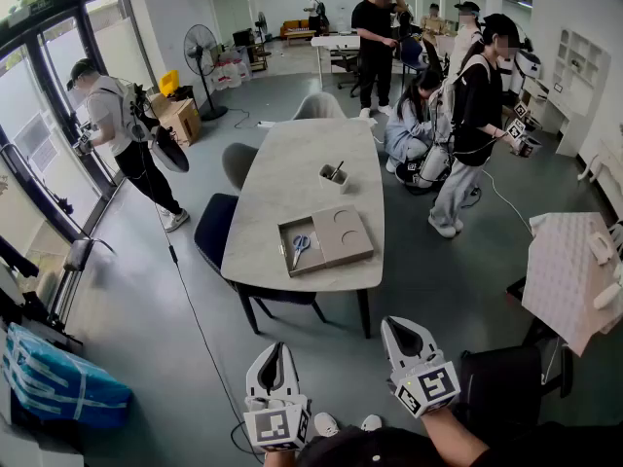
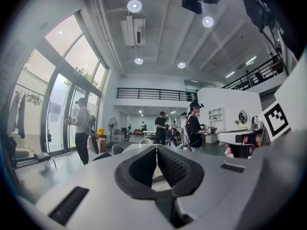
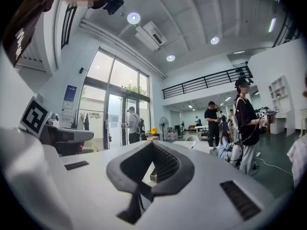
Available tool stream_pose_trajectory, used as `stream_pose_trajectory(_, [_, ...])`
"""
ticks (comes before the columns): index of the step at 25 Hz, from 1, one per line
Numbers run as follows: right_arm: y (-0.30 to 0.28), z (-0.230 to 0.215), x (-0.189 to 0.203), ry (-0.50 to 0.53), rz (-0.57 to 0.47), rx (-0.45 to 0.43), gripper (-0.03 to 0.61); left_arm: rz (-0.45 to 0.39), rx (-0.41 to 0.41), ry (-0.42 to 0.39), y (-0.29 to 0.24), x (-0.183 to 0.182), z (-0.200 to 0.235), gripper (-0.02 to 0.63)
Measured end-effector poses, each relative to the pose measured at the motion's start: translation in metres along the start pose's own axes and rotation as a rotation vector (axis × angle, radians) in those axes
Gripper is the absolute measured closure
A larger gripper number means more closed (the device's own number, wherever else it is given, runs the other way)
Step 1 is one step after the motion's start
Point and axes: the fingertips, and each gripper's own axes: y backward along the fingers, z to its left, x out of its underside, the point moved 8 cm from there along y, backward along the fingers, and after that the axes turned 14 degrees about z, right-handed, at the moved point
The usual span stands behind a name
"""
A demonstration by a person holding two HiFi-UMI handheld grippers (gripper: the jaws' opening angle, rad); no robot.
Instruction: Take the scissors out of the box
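Both tools hang low at the near edge of the head view, well short of the tabletop (image 1: 292,163) and over the grey floor (image 1: 136,329). The left tool (image 1: 274,353) is a white, smooth shell with dark ribbed pads. In its own view the left tool (image 2: 157,147) is clenched, the tips meeting and nothing caught between them. The right tool (image 1: 401,329) is the same make and sits just right of the left one. Seen along its jaws, the right tool (image 3: 153,143) is also clenched on nothing, with only a narrow loop of gap behind the closed tips.

The tabletop is a pale, stone-like slab with rounded corners, running lengthwise away from the tools on dark legs. Near its near end lies the box (image 1: 341,246), flat brown cardboard, lying open and a little askew. Its right part is a plain panel with two curved cut-outs — its left part is a shallow well. The scissors (image 1: 301,246) lie in that well, blue-handled, blades pointing to the far side, untouched.

Farther along the tabletop stands a small square holder (image 1: 334,176) with dark sticks in it. A dark blue chair (image 1: 212,228) is pushed up at the left edge. Far off at the left stands a fan (image 1: 201,49).
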Motion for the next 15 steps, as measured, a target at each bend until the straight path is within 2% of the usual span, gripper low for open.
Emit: stream_pose_trajectory(15, [-0.0053,0.0059,-0.0059,0.006,-0.014,-0.014,0.583,0.002,-0.001,0.006,-0.0025,-0.0033,0.0079,0.597])
